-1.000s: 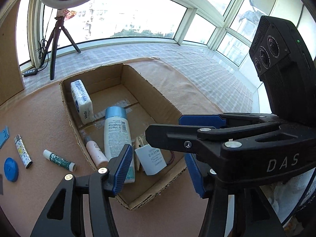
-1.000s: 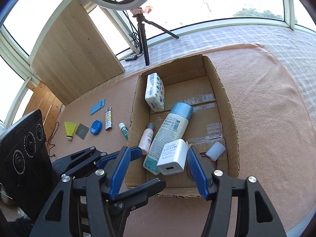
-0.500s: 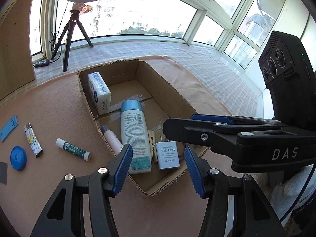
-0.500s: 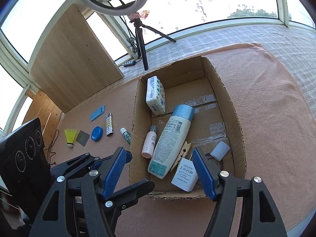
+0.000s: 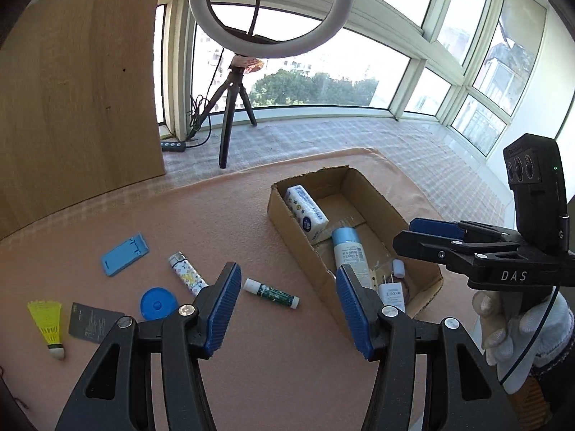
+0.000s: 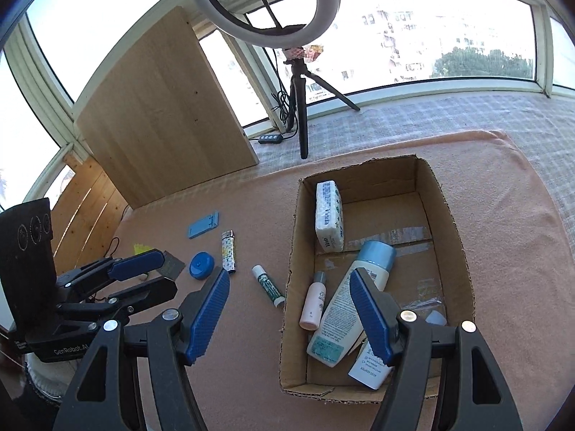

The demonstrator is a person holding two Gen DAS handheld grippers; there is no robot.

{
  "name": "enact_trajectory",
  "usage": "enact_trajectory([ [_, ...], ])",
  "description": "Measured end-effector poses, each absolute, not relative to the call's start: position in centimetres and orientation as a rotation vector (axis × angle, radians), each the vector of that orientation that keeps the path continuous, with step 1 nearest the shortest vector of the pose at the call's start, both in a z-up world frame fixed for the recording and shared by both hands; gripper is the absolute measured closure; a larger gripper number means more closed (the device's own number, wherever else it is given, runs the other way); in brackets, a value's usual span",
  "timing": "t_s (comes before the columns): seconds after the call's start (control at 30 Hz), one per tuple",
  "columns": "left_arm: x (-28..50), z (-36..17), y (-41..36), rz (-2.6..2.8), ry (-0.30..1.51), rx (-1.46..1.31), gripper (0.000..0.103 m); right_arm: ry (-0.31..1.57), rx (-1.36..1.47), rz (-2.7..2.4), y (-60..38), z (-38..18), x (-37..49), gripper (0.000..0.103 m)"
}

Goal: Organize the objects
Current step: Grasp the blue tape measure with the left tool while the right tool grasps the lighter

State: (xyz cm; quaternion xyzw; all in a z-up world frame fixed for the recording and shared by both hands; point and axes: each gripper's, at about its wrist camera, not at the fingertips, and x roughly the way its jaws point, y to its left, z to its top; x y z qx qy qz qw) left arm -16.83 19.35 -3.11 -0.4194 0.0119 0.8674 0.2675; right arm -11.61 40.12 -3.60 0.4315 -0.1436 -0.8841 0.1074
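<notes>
A cardboard box (image 5: pixel 298 237) (image 6: pixel 449 215) on the pink cloth holds a tissue pack (image 6: pixel 329 221), a white lotion bottle (image 6: pixel 352 298), a small pink bottle (image 6: pixel 312 305) and a white adapter (image 6: pixel 370 366). Left of the box lie a lip balm (image 5: pixel 271 292), a lighter (image 5: pixel 187 273), a blue round cap (image 5: pixel 158 303), a blue card (image 5: pixel 124 258), a dark card (image 5: pixel 93 321) and a yellow shuttlecock (image 5: pixel 48 323). My left gripper (image 5: pixel 287 271) hangs open and empty above the lip balm. My right gripper (image 6: pixel 290 274) is open and empty over the box's near left wall.
A ring light on a black tripod (image 5: pixel 230 118) stands at the back by the windows, with a cable switch (image 5: pixel 173 146) on the checked cloth. A wooden panel (image 5: pixel 79 89) rises at the back left. A gloved hand (image 5: pixel 521 327) holds the right gripper.
The white adapter dropped from between the right fingers onto the box floor. Both grippers drew back and rose; the left one swung left toward the loose items.
</notes>
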Motion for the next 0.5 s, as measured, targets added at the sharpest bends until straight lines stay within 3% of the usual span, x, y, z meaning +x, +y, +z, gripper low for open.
enact_trajectory([
  [0.23, -20.7, -1.0, 13.2, 2.49, 0.021, -1.165, 0.043, -0.317, 1.316, -2.56, 36.4, -2.7, -15.0, 0.037],
  [0.5, -22.1, -8.5, 10.5, 2.45, -0.019, -1.361, 0.043, -0.355, 1.408, -2.473, 32.5, -5.7, -18.8, 0.037],
])
